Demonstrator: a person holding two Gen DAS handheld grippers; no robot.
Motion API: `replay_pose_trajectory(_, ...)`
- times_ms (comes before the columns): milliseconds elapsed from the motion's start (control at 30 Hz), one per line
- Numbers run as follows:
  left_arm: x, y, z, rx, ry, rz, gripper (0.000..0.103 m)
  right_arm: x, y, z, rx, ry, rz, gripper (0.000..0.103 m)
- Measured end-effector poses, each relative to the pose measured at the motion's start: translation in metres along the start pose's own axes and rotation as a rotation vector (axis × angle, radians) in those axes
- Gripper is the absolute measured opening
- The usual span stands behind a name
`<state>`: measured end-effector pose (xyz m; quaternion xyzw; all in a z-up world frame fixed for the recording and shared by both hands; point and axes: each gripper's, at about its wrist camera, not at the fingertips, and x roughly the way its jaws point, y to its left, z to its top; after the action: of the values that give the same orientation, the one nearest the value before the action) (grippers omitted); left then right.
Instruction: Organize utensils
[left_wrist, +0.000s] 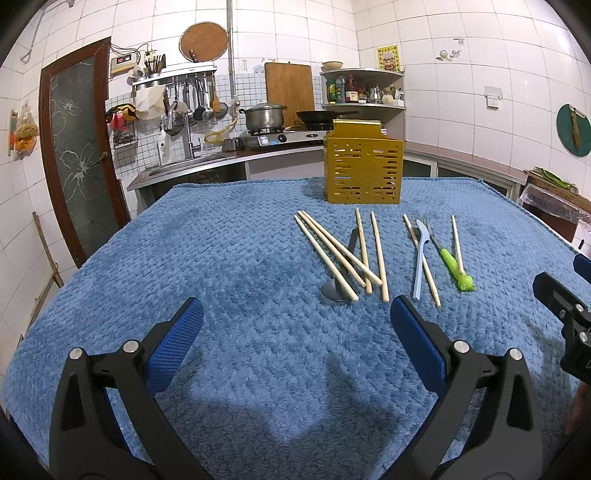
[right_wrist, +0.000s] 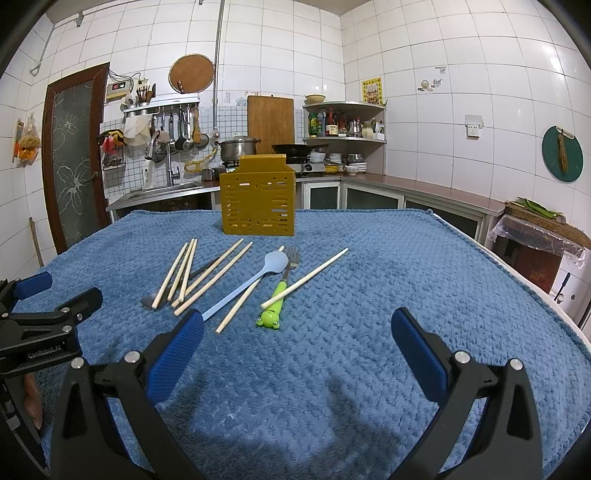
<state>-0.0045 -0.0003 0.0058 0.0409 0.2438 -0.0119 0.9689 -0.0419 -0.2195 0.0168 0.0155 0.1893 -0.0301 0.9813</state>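
A yellow slotted utensil holder (left_wrist: 363, 165) (right_wrist: 258, 199) stands upright at the far side of a blue fleece cloth (left_wrist: 221, 258) (right_wrist: 406, 280). In front of it lie several wooden chopsticks (left_wrist: 334, 251) (right_wrist: 207, 277), a dark grey spoon (left_wrist: 334, 290) (right_wrist: 149, 301) partly under them, a light blue plastic spoon (left_wrist: 421, 254) (right_wrist: 255, 277) and a fork with a green frog handle (left_wrist: 456, 267) (right_wrist: 275, 302). My left gripper (left_wrist: 295, 317) is open and empty, short of the utensils. My right gripper (right_wrist: 297, 328) is open and empty, just right of them.
Behind the table runs a kitchen counter with a sink (left_wrist: 184, 164), a gas stove with a steel pot (left_wrist: 264, 114) and a black pan (left_wrist: 317, 116), and a corner shelf of bottles (left_wrist: 362, 90). A brown glass door (left_wrist: 79, 155) is at the left. A covered stand (right_wrist: 539, 236) is at the right.
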Motion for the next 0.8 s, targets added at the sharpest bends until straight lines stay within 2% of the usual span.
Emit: replay_pose_trajectory(800,0.0004,-0.0024,0.0006,0.001,-0.004,0.002,0.098,-0.0006,0.0004,-0.0003,-0.002,-0.004,-0.001,0.099)
